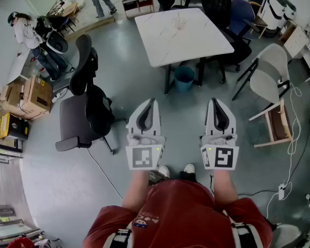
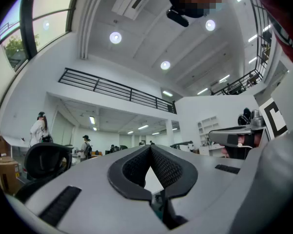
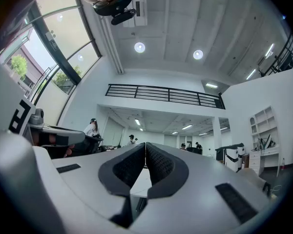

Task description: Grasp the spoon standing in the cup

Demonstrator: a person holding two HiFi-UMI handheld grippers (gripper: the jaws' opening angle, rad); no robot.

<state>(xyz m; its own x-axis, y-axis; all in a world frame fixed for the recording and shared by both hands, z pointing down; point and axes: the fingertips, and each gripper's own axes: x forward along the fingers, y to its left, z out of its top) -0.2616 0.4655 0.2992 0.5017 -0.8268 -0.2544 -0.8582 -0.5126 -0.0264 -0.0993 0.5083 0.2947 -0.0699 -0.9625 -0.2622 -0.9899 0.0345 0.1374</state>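
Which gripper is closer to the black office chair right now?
Left. In the head view, the left gripper is just right of the black office chair. The right gripper is farther right, beyond the left one.

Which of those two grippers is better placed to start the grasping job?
Neither left nor right: the left gripper and right gripper are level, side by side, jaws together and empty, facing the white table. Nothing to grasp is in view.
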